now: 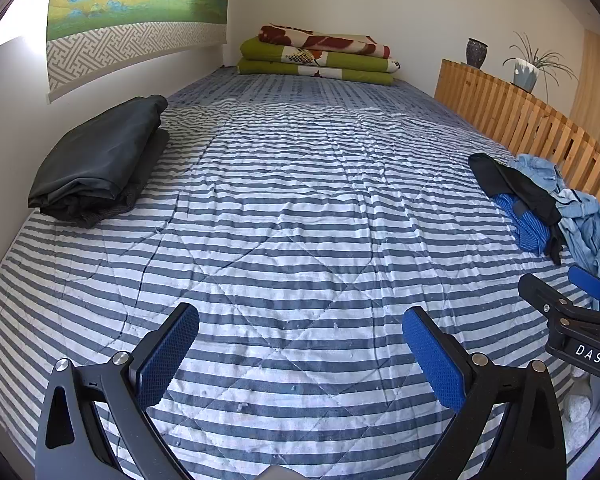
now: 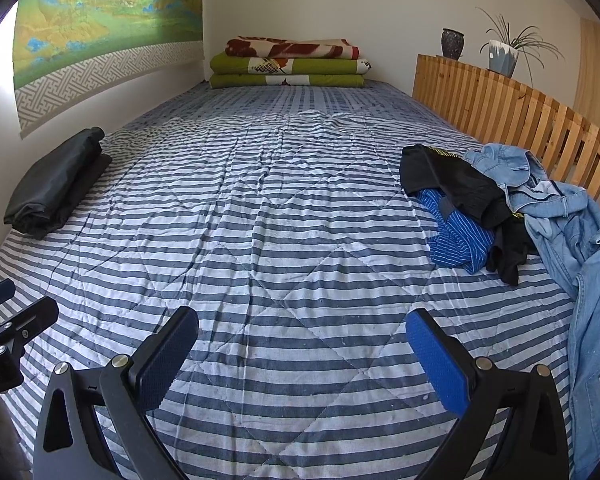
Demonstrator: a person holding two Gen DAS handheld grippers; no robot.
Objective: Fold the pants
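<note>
Both tongs hang released and empty over the striped quilt (image 2: 284, 208) on the bed: the left tongs (image 1: 300, 354) with pads spread wide, the right tongs (image 2: 302, 356) likewise. The unfolded clothes lie in a heap at the bed's right edge, against the wooden slat rail (image 2: 500, 108): light-blue denim jeans (image 2: 572, 216) draped partly over the side, a black garment (image 2: 460, 188) and a blue striped one (image 2: 456, 236) tangled beside them. Denim should feel fairly heavy and stiffish, easy to pinch without slipping; the waistband looks like the best hold, though it is hard to pick out. Folded dark pants (image 1: 96, 164) already sit far left.
</note>
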